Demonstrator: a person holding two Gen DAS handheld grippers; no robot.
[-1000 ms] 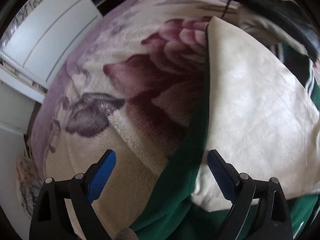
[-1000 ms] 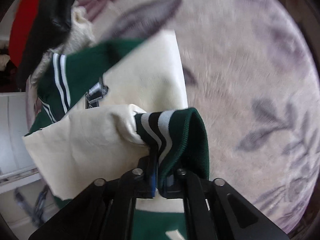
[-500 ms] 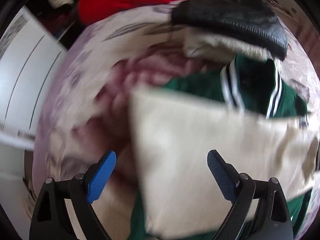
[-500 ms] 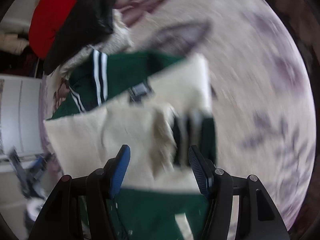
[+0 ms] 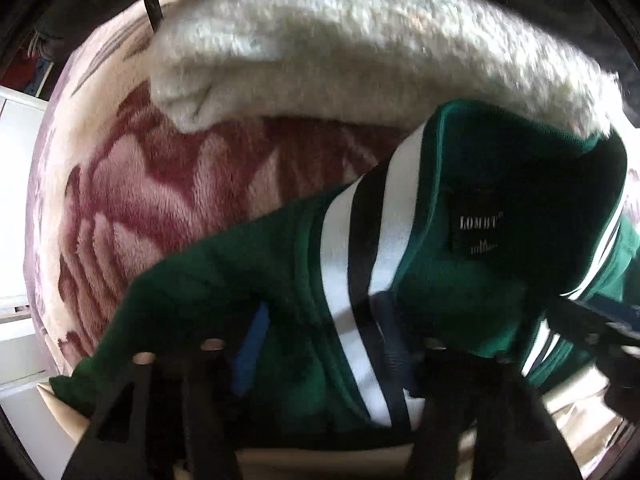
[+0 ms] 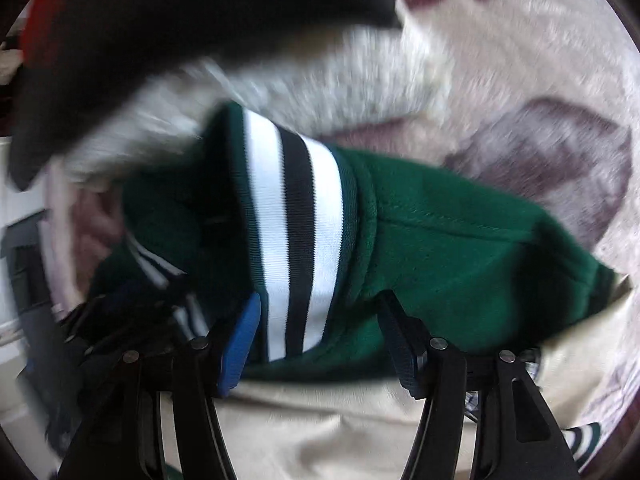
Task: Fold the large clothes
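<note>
A green jacket (image 5: pixel 224 280) with a white-and-black striped collar (image 5: pixel 352 280) and cream sleeves lies on the floral blanket. In the left wrist view my left gripper (image 5: pixel 324 344) is open, its blue pads either side of the striped collar edge. In the right wrist view my right gripper (image 6: pixel 320 340) is open too, its pads straddling the other side of the striped collar (image 6: pixel 296 232) and the green shoulder (image 6: pixel 460 256). A cream sleeve (image 6: pixel 320 432) lies folded under the right gripper. Neither gripper is closed on the cloth.
A fluffy white-lined black garment (image 5: pixel 360 52) lies just beyond the collar, also in the right wrist view (image 6: pixel 160 32). The floral fleece blanket (image 5: pixel 168 200) covers the bed. White furniture (image 5: pixel 12 200) stands at the left edge.
My right gripper let go of the striped cuff and opened. Both grippers moved forward to the jacket's collar, which now fills both views.
</note>
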